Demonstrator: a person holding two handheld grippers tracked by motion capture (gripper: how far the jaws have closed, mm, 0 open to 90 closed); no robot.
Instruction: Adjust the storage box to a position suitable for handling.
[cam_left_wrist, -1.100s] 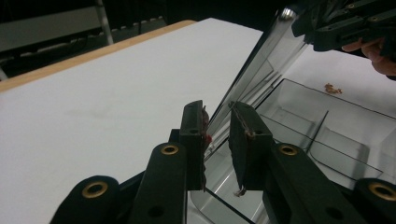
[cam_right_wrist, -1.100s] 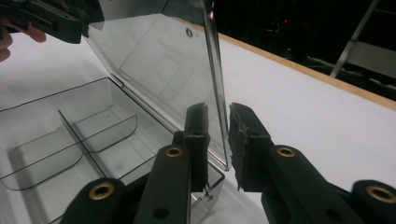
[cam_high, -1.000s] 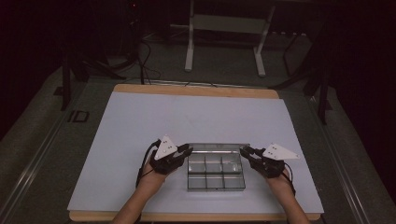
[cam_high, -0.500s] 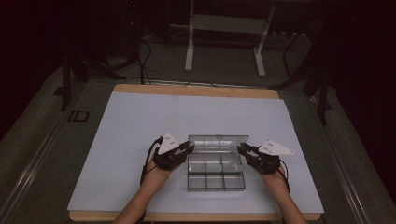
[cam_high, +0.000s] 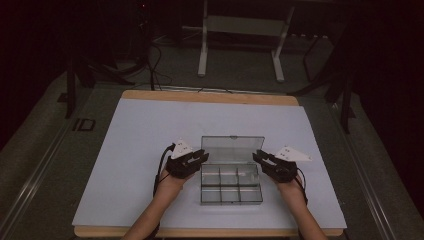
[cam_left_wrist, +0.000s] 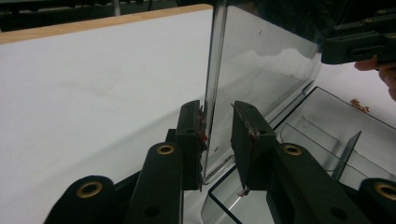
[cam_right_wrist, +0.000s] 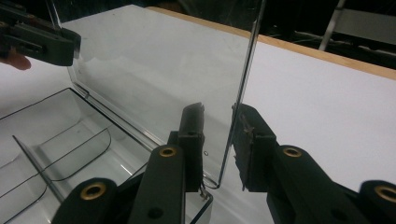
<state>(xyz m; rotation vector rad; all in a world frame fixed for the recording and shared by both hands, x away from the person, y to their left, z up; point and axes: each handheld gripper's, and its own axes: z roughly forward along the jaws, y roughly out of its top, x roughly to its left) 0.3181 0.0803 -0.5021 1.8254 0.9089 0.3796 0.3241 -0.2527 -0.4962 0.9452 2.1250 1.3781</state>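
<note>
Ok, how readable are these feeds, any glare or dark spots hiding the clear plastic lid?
High view: room dark beyond the white table, clear plastic compartment box dim but legible. Left gripper view: raised transparent lid carries soft reflections, edge sharp, left claw close and crisp. Right gripper view: lid mirrors the dark room, right claw in focus.

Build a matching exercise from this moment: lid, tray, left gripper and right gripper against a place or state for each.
1 lid
2 tray
3 left gripper
4 right gripper

a jaws astride the lid's right edge in the high view
b raised, standing up
c split into compartments
d jaws astride the lid's left edge in the high view

Pairs: 1-b; 2-c; 3-d; 4-a
</note>
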